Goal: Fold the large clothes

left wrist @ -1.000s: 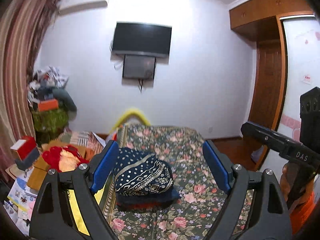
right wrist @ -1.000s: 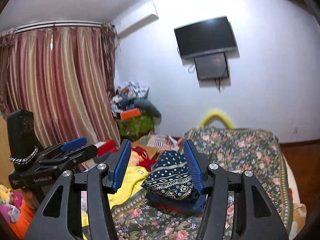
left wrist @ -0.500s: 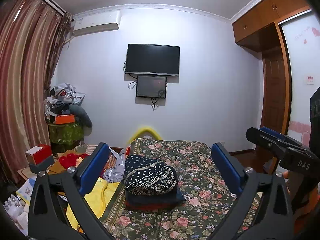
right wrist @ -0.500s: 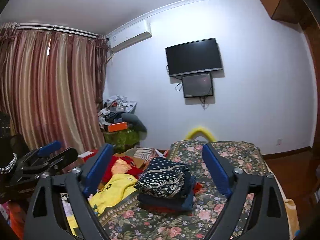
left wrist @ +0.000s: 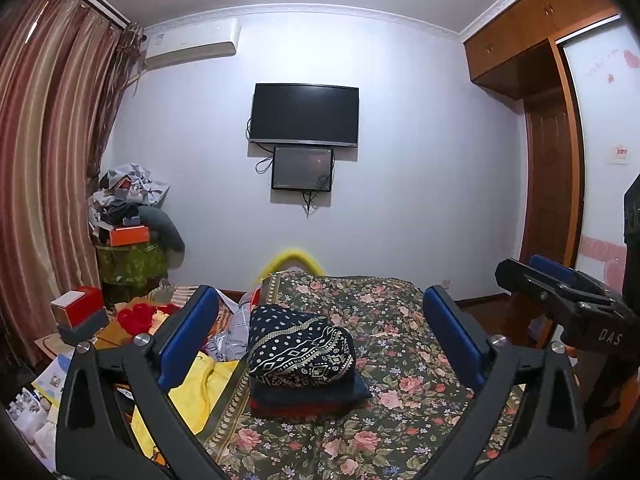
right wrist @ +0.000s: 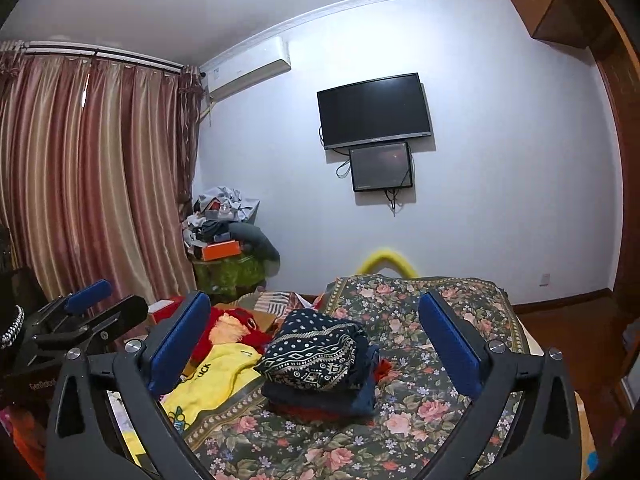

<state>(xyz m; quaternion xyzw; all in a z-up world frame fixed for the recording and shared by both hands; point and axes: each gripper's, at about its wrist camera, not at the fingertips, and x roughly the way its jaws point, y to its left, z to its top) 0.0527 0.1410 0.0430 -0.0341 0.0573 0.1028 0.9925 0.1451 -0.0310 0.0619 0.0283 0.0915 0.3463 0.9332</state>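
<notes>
At far left of the bed, an unfolded yellow garment [left wrist: 192,388] is lying beside a red item [left wrist: 138,318], both partly off the floral bedspread [left wrist: 400,360]. Just right of them, the folded patterned garment [left wrist: 300,352] is sitting on top of a small stack of folded clothes [left wrist: 308,394] near the bedspread's left border.

The left gripper [left wrist: 320,332] is hovering short of the stack, its blue fingers [left wrist: 188,336] spread wide with nothing between them; they have just been opening. The right gripper [right wrist: 316,340] is standing likewise, its fingers [right wrist: 450,344] apart and clear of the cloth, and has also just been opening.

Judgement: the patterned piece appears finished and released onto the stack. The next move would call for taking up another unfolded piece, probably the yellow garment, and spreading it flat on the open bedspread to the right of the stack.

View differences: the left wrist view is showing the other gripper at right, a wardrobe [left wrist: 532,40] and a door. The right wrist view is showing the other gripper at left, a wider stretch of curtain [right wrist: 92,180], printing on the yellow garment, and the stack's layered right edge.
</notes>
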